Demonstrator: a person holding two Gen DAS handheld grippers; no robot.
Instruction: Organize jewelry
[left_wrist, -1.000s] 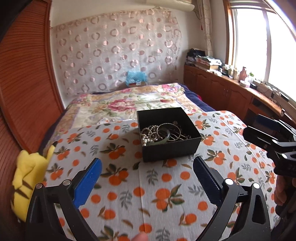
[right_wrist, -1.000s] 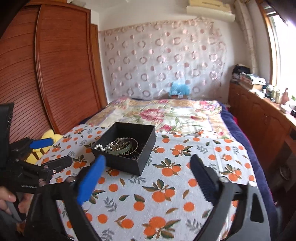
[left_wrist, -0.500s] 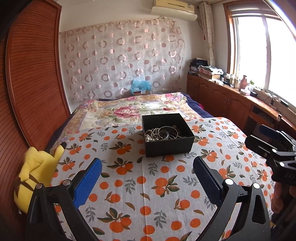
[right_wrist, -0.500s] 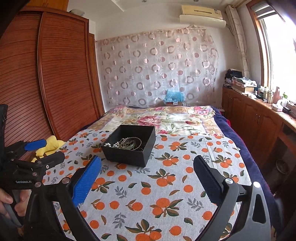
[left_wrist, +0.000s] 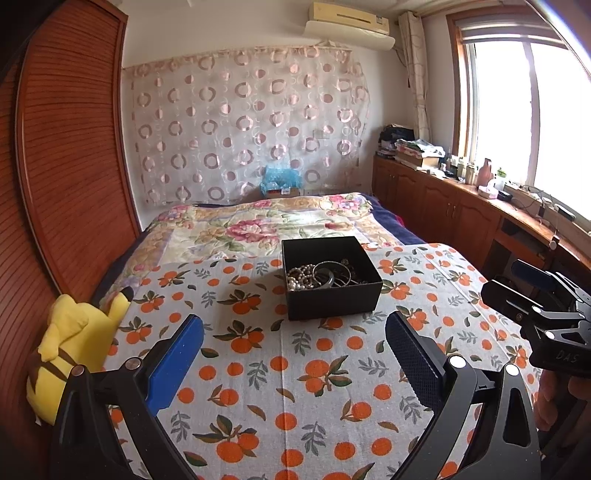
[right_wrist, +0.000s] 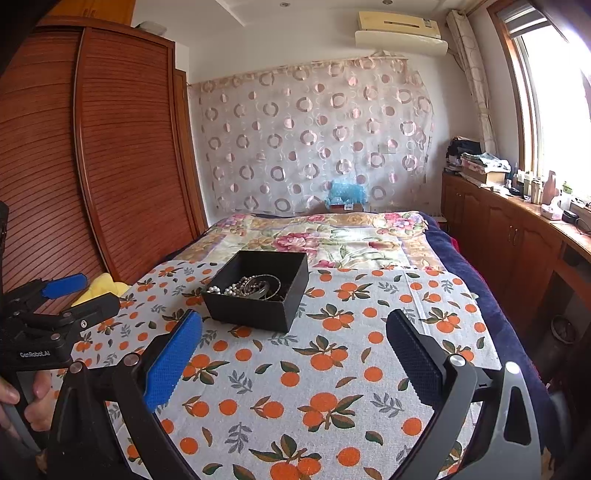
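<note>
Black box (left_wrist: 332, 284) of jewelry (left_wrist: 319, 275), long axis running away, on orange-print cloth (left_wrist: 295, 369)

Home bedroom: bed (left_wrist: 280, 225), wardrobe (right_wrist: 122, 147).

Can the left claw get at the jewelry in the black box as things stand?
Probably yes. The left claw is open, the black box has no lid, and only bare cloth lies between. The jewelry lies exposed inside.
</note>
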